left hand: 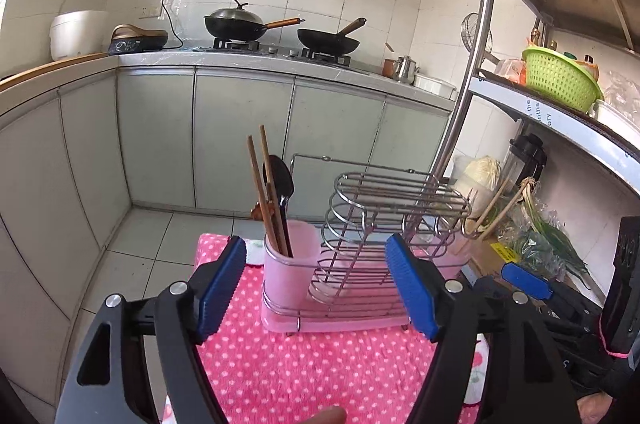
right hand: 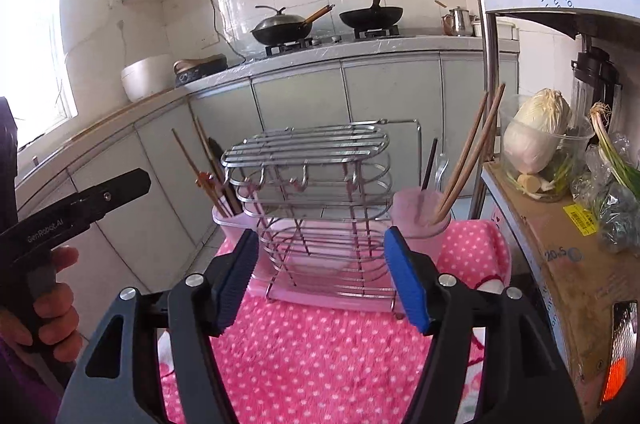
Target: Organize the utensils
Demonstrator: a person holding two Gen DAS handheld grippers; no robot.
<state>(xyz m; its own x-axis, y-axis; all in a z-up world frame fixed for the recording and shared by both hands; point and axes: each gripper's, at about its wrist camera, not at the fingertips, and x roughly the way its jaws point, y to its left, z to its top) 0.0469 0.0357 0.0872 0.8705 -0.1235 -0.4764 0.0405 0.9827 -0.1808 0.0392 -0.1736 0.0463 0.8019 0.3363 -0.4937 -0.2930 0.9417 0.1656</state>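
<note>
chopsticks (left hand: 267,192) in cup (left hand: 285,244), rack (left hand: 384,224) right

Chopstick (right hand: 466,160) tips hidden inside pink cup (right hand: 420,220).

We see bright daylight flooding from the window (right hand: 36,36), which blows out white. Fisheye bending curves the edges; corners go black.

The left gripper (right hand: 76,208) bore "GenRobot.AI" in pale letters along its black body. The cardboard box (right hand: 568,264) showed "20.5" on its side, plus a yellow label too small to read. The shelf edge strip (left hand: 538,112) carried partial words, "the" and "nths".
</note>
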